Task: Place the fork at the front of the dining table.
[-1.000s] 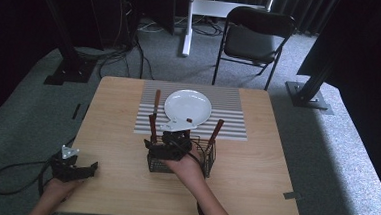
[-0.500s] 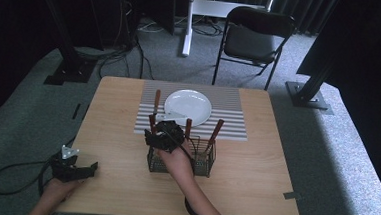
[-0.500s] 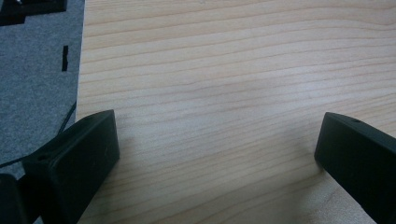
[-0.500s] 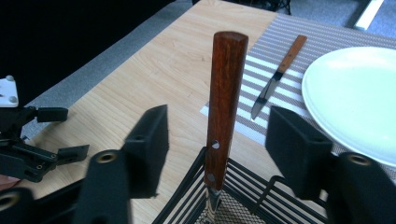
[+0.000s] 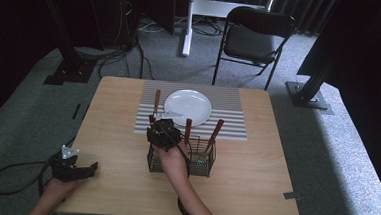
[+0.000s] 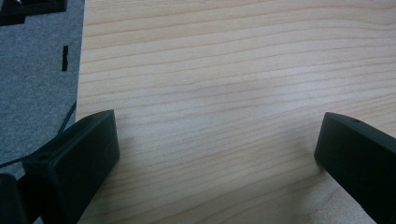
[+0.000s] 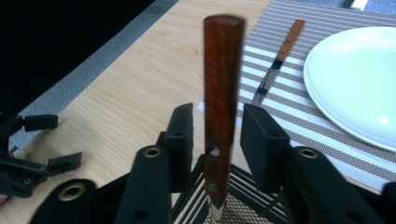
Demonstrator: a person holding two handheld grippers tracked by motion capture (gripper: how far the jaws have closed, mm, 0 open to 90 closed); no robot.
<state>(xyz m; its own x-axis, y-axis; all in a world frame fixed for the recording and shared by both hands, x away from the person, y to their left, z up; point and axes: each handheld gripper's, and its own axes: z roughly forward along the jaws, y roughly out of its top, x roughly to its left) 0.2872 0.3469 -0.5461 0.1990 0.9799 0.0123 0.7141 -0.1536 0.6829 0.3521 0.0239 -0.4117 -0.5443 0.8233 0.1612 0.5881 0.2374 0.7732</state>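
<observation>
I see the placemat (image 5: 228, 117) at the far middle of the bench (image 5: 117, 133), with the plate (image 5: 188, 107) on it. A utensil (image 5: 156, 101) lies flat on the mat just left of the plate. The wire caddy (image 5: 195, 160) stands nearer me, at the mat's near edge, with handles upright in it. My right tongs (image 5: 163, 133) flank one handle (image 7: 222, 88) at the caddy's left end. My left tongs (image 5: 72, 168) rest near the bench's near-left corner, well apart.

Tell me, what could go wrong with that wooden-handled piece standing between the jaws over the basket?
The right gripper has its jaws either side of the wooden handle with gaps showing, so a closing grip might slip. Pulling upward could drag the light mesh basket along, or knock the neighbouring handles beside it.
</observation>
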